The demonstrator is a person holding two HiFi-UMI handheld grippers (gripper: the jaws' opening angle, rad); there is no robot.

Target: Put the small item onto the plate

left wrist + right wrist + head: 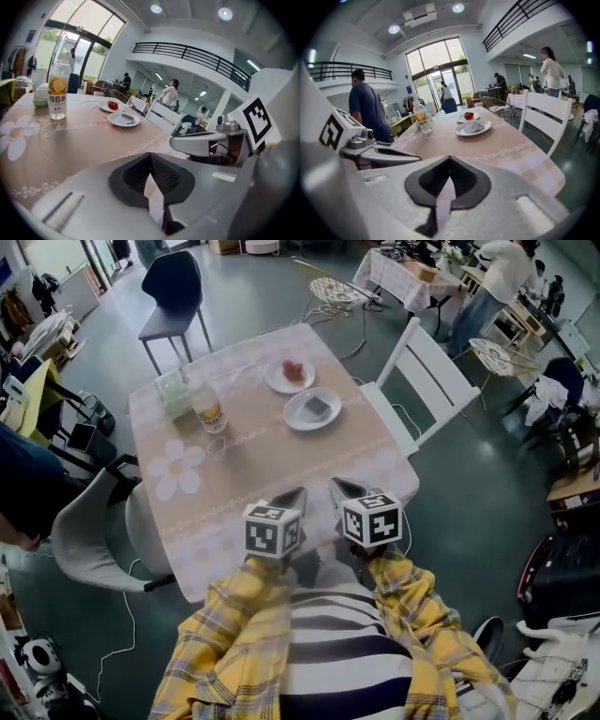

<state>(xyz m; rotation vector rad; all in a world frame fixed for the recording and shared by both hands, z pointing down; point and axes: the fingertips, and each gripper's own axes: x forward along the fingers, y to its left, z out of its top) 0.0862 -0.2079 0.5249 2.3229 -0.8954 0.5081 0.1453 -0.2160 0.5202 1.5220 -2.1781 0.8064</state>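
Observation:
Two white plates stand on the far right part of the table. The nearer plate (pixel 312 410) (pixel 123 119) (pixel 472 127) carries a flat grey item (pixel 317 407). On the farther plate (pixel 290 375) (pixel 110 106) lies a small red item (pixel 293 369) (pixel 469 115). My left gripper (pixel 296 494) (pixel 150 155) and right gripper (pixel 338 487) (pixel 449 158) hover side by side over the table's near edge, well short of the plates. Both are shut, with nothing between the jaws. Each also appears in the other's view, the right gripper (pixel 202 141) and the left gripper (pixel 382 153).
A drink bottle (pixel 208 409) (pixel 58 91) (pixel 423 120) and a pale green pack (pixel 173 393) stand at the table's far left. A white chair (pixel 424 371) (pixel 544 117) is at the right side, a dark chair (pixel 173 298) behind, a grey one (pixel 94 535) at left. A person in blue (pixel 368 110) stands to the left.

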